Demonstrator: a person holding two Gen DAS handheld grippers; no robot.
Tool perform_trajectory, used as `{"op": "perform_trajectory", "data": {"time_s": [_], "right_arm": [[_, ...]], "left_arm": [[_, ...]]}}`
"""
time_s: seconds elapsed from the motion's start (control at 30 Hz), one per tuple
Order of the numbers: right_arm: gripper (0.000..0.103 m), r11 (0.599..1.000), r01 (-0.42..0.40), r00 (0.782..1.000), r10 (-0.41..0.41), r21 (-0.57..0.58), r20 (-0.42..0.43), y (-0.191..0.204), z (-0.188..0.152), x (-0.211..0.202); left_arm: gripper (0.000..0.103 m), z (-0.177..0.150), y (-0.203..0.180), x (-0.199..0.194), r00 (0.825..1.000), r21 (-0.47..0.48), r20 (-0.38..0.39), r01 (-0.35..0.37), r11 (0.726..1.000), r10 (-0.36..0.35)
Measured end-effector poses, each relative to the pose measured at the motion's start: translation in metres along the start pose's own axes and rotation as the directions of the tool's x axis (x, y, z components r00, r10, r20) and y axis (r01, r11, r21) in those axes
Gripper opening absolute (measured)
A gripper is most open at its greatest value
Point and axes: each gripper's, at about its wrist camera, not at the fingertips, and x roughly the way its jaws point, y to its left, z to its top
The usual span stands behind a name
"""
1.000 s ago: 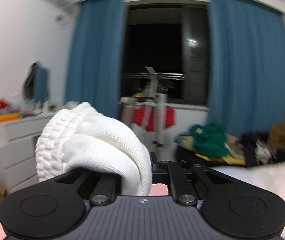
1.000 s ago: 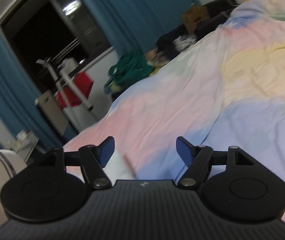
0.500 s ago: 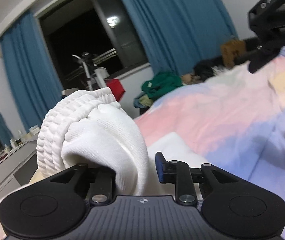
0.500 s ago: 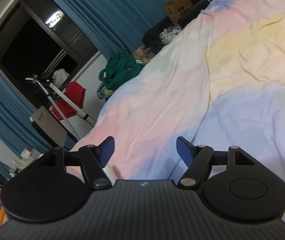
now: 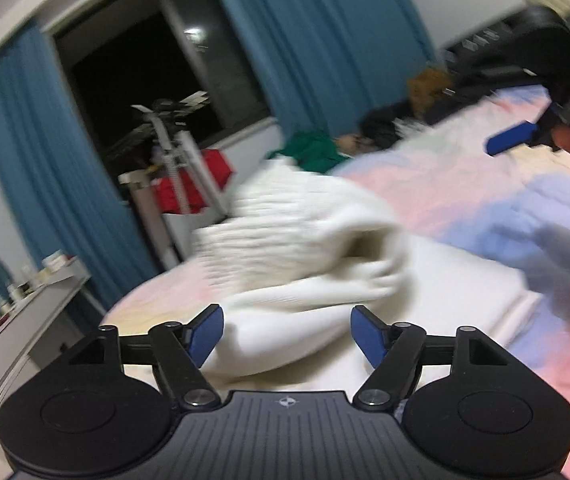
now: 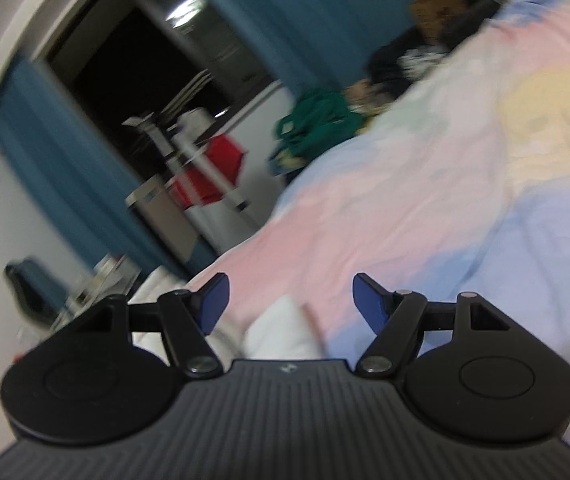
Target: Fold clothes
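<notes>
Now the left gripper (image 5: 287,334) gapes wide — holding nothing, the white knit garment (image 5: 305,240) lying bunched just beyond it on the pastel bedspread (image 6: 425,208). Right gripper (image 6: 288,300) is likewise spread wide and empty.

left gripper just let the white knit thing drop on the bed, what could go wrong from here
1. The white knit garment lies in a bunched heap in front of the open left gripper, so the fold may have slumped apart.
2. It sits toward the edge of the bedspread, so a nudge might push it off.
3. The right gripper is open above the same cloth; both views are blurred, so a hurried regrasp could pinch the bedspread too.
</notes>
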Motion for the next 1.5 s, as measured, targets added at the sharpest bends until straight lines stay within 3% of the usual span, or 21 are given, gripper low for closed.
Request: {"op": "perform_trajectory", "data": {"time_s": [0.1, 0.17, 0.4, 0.5, 0.63, 0.8, 0.93, 1.07, 1.37, 1.43, 1.5], "right_arm": [[0.071, 0.995, -0.059, 0.998, 0.059, -0.085, 0.002, 0.022, -0.005, 0.000], [0.071, 0.986, -0.093, 0.996, 0.094, -0.142, -0.002, 0.035, -0.010, 0.001], [0.072, 0.950, -0.160, 0.987, 0.158, -0.266, -0.032, 0.070, -0.021, 0.006], [0.077, 0.934, -0.173, 0.985, 0.169, -0.313, -0.040, 0.085, -0.026, 0.009], [0.079, 0.907, -0.185, 0.983, 0.173, -0.378, -0.064, 0.102, -0.038, 0.016], [0.080, 0.812, -0.211, 0.977, 0.189, -0.543, -0.098, 0.131, -0.068, 0.017], [0.082, 0.703, -0.217, 0.976, 0.182, -0.677, -0.124, 0.154, -0.096, 0.019], [0.083, 0.600, -0.147, 0.988, 0.130, -0.787, -0.085, 0.163, -0.119, 0.020], [0.084, 0.539, -0.154, 0.987, 0.122, -0.828, -0.104, 0.164, -0.125, 0.013], [0.084, 0.508, -0.133, 0.990, 0.107, -0.851, -0.091, 0.161, -0.130, 0.015], [0.084, 0.510, -0.137, 0.990, 0.111, -0.849, -0.093, 0.158, -0.129, 0.016]], "left_arm": [[0.073, -0.010, 0.022, -0.002, 0.999, -0.022, 0.008, -0.032, 0.999, 0.032], [0.073, -0.014, 0.033, 0.000, 1.000, -0.047, 0.014, 0.004, 0.999, -0.004], [0.072, -0.035, 0.062, -0.021, 0.991, 0.011, 0.024, 0.133, 0.991, -0.134], [0.070, -0.045, 0.070, -0.026, 0.977, 0.066, -0.019, 0.212, 0.975, -0.212], [0.069, -0.056, 0.062, -0.029, 0.950, 0.189, -0.132, 0.303, 0.934, -0.281], [0.072, -0.082, 0.062, -0.024, 0.918, 0.235, -0.201, 0.384, 0.893, -0.342], [0.073, -0.087, 0.074, -0.022, 0.910, 0.193, -0.182, 0.404, 0.894, -0.372], [0.073, -0.092, 0.080, -0.027, 0.910, 0.172, -0.167, 0.405, 0.898, -0.379], [0.078, -0.092, 0.075, -0.036, 0.910, 0.161, -0.163, 0.406, 0.900, -0.381], [0.078, -0.093, 0.071, -0.039, 0.914, 0.173, -0.161, 0.398, 0.901, -0.372], [0.078, -0.093, 0.068, -0.039, 0.920, 0.185, -0.159, 0.384, 0.904, -0.359]]}}
